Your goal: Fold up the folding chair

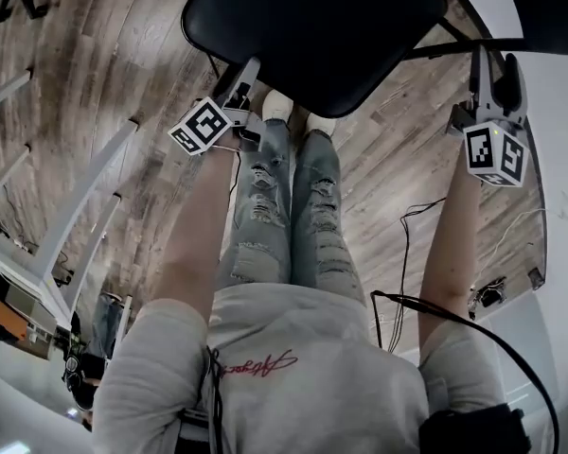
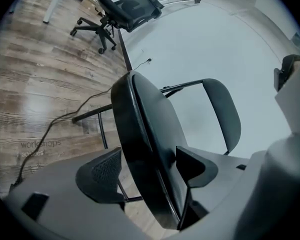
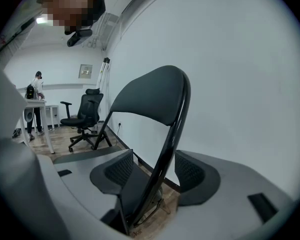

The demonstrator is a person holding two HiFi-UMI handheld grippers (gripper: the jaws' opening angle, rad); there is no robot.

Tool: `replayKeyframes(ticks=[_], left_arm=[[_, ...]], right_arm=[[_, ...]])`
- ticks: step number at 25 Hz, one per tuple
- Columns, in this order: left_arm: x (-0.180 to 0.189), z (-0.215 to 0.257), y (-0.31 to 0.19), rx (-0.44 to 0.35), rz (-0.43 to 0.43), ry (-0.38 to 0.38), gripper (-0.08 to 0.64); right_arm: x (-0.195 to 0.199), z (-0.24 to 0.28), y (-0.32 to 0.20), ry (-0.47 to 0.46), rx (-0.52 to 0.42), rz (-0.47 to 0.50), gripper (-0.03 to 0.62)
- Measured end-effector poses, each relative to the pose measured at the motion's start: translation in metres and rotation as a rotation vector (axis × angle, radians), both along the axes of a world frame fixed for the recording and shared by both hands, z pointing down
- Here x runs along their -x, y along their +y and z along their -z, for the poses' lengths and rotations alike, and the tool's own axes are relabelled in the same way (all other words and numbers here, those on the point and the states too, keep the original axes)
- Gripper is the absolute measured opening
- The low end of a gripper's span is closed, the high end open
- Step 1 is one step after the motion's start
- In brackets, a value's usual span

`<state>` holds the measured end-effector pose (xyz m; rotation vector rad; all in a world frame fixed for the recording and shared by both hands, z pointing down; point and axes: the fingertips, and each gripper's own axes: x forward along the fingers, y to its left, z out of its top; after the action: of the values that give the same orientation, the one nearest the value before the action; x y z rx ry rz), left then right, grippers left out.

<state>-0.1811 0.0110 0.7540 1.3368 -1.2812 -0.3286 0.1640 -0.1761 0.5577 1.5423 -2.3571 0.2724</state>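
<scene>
We hold both claws open: left claw [image 2: 149, 171] astride the seat [image 2: 145, 119] edge, right claw [image 3: 157, 174] astride the backrest frame tube [image 3: 177, 124].

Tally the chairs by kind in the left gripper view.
Folding chair: 1
Office chair: 1
Total: 2
</scene>
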Motion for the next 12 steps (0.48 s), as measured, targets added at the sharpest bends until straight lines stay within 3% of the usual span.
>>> replayKeyframes(ticks=[7,12], left_arm=[[-0.004,-0.006,-0.005,-0.01,-0.05,0.031,0.339],[-0.008,-0.004,-0.007,-0.046,-0.09,0.089,0.339]], right_arm=[[0.001,-0.019,-0.024,-0.076,0.056,-0.02,0.241],[0.004,-0.025,-0.045,-0.243,0.116,-0.046,0.241]])
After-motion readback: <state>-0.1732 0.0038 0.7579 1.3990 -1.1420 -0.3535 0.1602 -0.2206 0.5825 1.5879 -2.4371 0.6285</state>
